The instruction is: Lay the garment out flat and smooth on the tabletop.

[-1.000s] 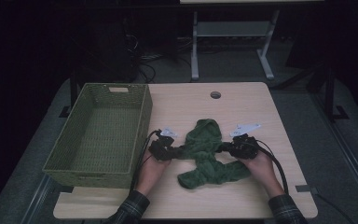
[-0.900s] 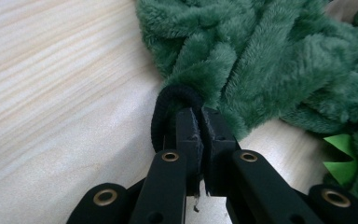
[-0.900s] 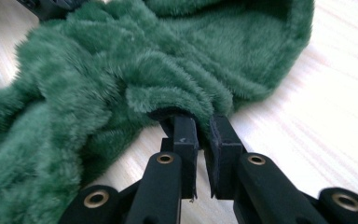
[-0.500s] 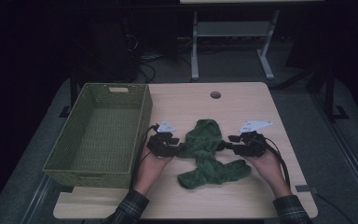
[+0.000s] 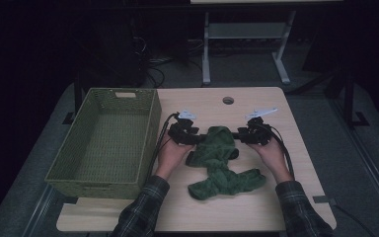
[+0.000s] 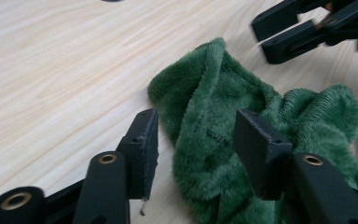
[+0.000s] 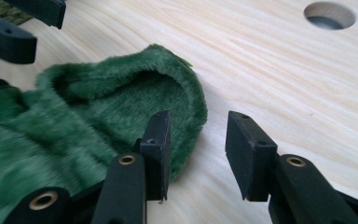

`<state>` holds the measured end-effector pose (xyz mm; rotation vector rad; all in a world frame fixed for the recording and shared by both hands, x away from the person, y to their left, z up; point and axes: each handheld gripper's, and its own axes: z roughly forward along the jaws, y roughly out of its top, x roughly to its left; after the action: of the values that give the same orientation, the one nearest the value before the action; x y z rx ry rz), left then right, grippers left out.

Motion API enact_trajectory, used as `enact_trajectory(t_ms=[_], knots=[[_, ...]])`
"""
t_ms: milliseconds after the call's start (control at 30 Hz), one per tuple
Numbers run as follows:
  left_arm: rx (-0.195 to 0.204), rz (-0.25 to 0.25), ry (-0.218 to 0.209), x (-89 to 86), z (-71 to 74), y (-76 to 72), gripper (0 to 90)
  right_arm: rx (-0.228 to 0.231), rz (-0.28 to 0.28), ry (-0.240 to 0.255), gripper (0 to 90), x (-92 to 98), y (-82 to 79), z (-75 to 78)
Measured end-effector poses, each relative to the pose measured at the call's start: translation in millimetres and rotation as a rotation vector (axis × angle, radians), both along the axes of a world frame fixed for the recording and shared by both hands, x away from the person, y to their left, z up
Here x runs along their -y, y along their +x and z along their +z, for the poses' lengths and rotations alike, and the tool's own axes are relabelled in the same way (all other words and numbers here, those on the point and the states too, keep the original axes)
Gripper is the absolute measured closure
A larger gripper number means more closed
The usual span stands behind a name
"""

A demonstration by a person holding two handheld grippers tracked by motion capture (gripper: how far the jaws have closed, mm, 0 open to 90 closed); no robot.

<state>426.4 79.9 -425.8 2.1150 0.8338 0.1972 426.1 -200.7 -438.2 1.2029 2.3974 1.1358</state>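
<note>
Cloth: green plush cloth lies crumpled on the wooden table, right of the green woven basket
Left gripper: at the cloth's left edge, jaws just been opening, now parted; a fold sits between the pads, neither visibly pressing it
Right gripper: at the cloth's right edge, jaws parted after opening, bare table between them, cloth edge beside one pad
Table hole: beyond the cloth

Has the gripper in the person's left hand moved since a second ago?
Yes. In the high view the left gripper has slid up the wooden table, away from the person, alongside the woven green basket. Its jaws have just been opening over the fuzzy green cloth.
</note>
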Motion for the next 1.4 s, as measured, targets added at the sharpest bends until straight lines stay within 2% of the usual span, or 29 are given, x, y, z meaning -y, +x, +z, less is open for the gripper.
enact_trajectory(t_ms=[100, 167, 267, 333, 400, 500, 567, 667, 700, 733, 833, 1000, 1067, 1167, 1200, 1400], knots=[[-0.007, -0.014, 0.0, 4.8, -5.9, 2.2, 47.5, -0.042, 0.0, -0.002, 58.5, -3.1, 5.7, -11.6], [-0.017, -0.022, 0.016, 6.6, -10.1, 3.7, 47.3, -0.068, 0.0, -0.002, 58.5, -4.9, 7.7, -18.8], [-0.033, -0.022, 0.022, 8.2, -16.1, 6.0, 47.6, -0.101, 0.003, 0.007, 59.6, -8.1, 9.0, -24.4], [-0.043, -0.026, 0.027, 8.4, -18.7, 7.4, 50.2, -0.108, 0.016, -0.003, 62.7, -10.7, 9.7, -27.3], [-0.052, -0.024, 0.022, 8.7, -21.2, 8.5, 54.5, -0.114, 0.027, -0.014, 70.3, -13.0, 9.7, -29.0], [-0.062, -0.028, 0.04, 9.6, -25.2, 9.6, 62.7, -0.109, 0.035, -0.031, 81.4, -15.3, 8.1, -28.4], [-0.073, -0.054, 0.06, 9.1, -26.2, 10.3, 69.7, -0.099, 0.039, -0.039, 85.4, -16.2, 6.8, -26.6], [-0.065, -0.064, 0.071, 10.1, -24.4, 8.6, 82.9, -0.067, 0.041, -0.047, 86.5, -14.8, 4.0, -19.8], [-0.063, -0.061, 0.061, 10.6, -23.4, 8.0, 85.4, -0.06, 0.038, -0.042, 86.6, -14.5, 3.2, -17.9], [-0.059, -0.071, 0.069, 10.0, -21.0, 8.2, 87.2, -0.051, 0.037, -0.044, 86.8, -13.4, 2.0, -15.0], [-0.046, -0.054, 0.048, 10.6, -17.1, 8.0, 88.4, -0.008, 0.025, -0.053, 86.9, -7.3, -1.6, -4.7], [-0.012, -0.018, 0.06, 9.1, -10.5, 10.7, 89.2, 0.044, 0.003, -0.066, 87.2, 5.2, -5.9, 7.6], [-0.003, 0.003, 0.056, 8.1, -11.4, 12.9, 89.4, 0.051, -0.012, -0.059, 87.2, 10.9, -6.5, 9.7], [0.004, 0.031, 0.06, 5.8, -16.5, 17.5, 89.6, 0.044, -0.029, -0.058, 87.1, 17.8, -5.1, 7.7], [0.003, 0.039, 0.052, 5.5, -19.3, 19.1, 89.5, 0.038, -0.032, -0.059, 87.1, 19.1, -4.1, 5.1], [-0.01, 0.079, 0.067, 4.7, -35.4, 28.0, 89.5, -0.02, -0.039, -0.067, 83.2, 18.0, 3.9, -15.3]])
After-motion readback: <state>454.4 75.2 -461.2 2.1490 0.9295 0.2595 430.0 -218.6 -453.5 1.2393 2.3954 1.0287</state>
